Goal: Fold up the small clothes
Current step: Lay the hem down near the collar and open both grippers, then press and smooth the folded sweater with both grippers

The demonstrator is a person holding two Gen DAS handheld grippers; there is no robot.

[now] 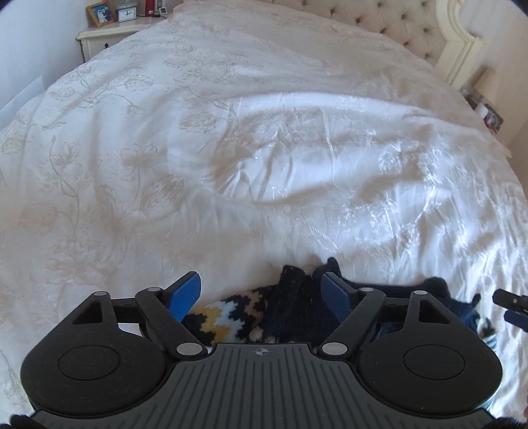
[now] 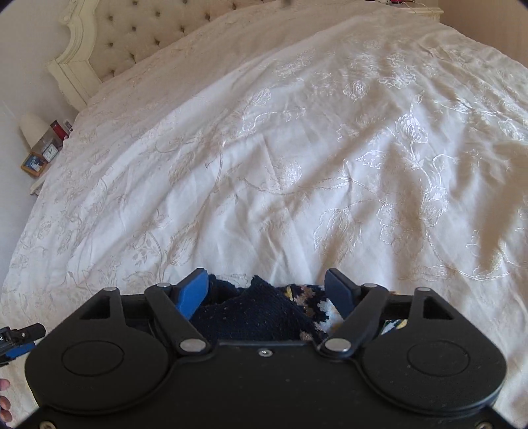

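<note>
Both tools, left tool (image 1: 262,297) and right tool (image 2: 266,295), sit spread around a dark patterned sock (image 1: 250,316) on the bed (image 1: 264,148). Neither pinches yet. Better to close squarely on the edges before lifting.

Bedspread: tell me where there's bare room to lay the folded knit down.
The white bedspread lies bare from the dark patterned knit up to the tufted headboard and across towards the nightstand. It is crowded only at the near edge, where the knit sits between the open left claw and right claw.
</note>
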